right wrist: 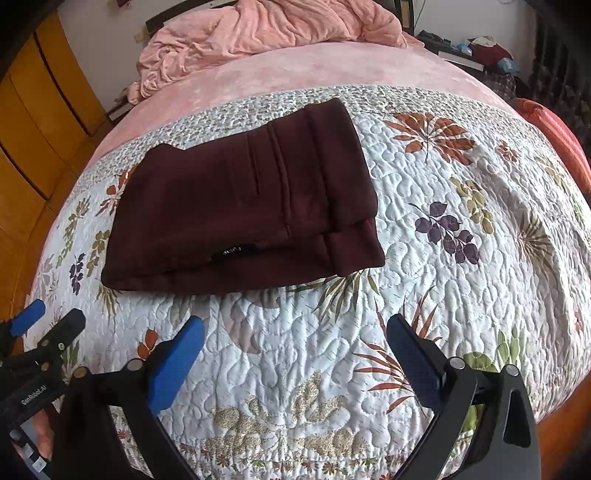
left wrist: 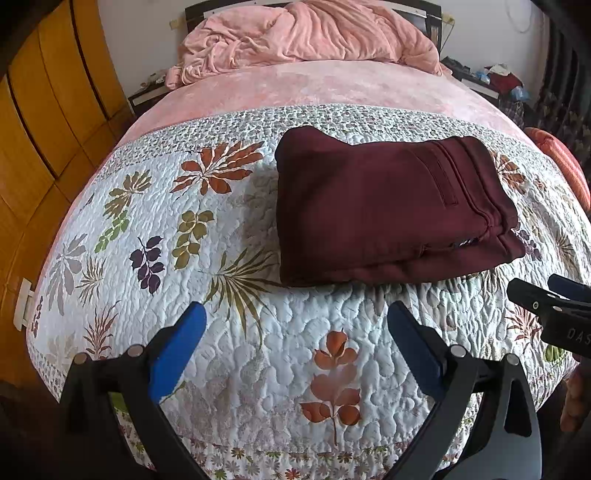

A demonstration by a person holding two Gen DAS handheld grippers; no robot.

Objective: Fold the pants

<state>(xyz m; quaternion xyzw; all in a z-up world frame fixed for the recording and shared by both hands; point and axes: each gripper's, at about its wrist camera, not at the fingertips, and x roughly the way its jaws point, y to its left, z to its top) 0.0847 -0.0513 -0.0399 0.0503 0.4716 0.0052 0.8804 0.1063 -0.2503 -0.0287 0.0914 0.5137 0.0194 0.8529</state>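
Note:
The maroon pants lie folded into a compact stack on the floral quilt, waistband and pocket seam on top; they also show in the right wrist view. My left gripper is open and empty, held above the quilt short of the stack's near edge. My right gripper is open and empty, also short of the stack and to its right. Each gripper's tip shows at the edge of the other's view.
The quilt covers a bed with a pink sheet and a bunched pink blanket at the head. Wooden wardrobe doors stand on the left. A cluttered nightstand is at the far right.

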